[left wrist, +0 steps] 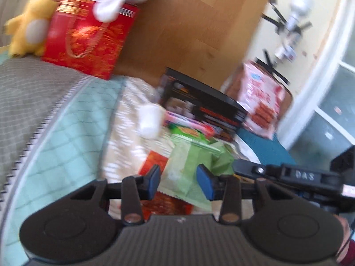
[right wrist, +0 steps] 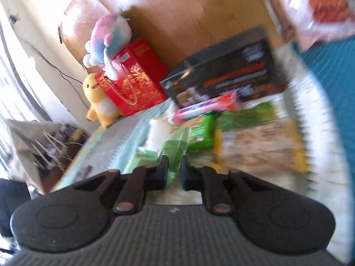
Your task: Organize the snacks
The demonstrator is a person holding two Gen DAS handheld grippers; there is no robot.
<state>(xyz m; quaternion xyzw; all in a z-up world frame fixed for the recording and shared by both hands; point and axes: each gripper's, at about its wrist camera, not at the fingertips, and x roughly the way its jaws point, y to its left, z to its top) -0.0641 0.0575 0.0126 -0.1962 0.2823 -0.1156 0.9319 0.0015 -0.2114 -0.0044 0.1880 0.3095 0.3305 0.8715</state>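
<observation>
A pile of snacks lies on a pale patterned cloth (left wrist: 124, 133) on a bed. My left gripper (left wrist: 179, 180) has its blue pads against the sides of a pale green packet (left wrist: 184, 166), which lies over a red packet (left wrist: 155, 161). A finger (left wrist: 244, 166) of my right gripper reaches the same green wrapper from the right. In the right wrist view, my right gripper (right wrist: 174, 174) is shut on a fold of pale green packet (right wrist: 175, 153). Behind lie a bright green packet (right wrist: 202, 133), a pink box (right wrist: 206, 107) and a yellow-edged packet (right wrist: 261, 146).
A black box (left wrist: 206, 104) stands behind the pile, with a pink-white bag (left wrist: 261, 102) to its right. A red gift box (left wrist: 88, 37), a yellow plush (left wrist: 33, 20) and a pastel plush (right wrist: 108, 42) sit by the wooden headboard (left wrist: 188, 33). A white lump (left wrist: 149, 122) lies left of the pile.
</observation>
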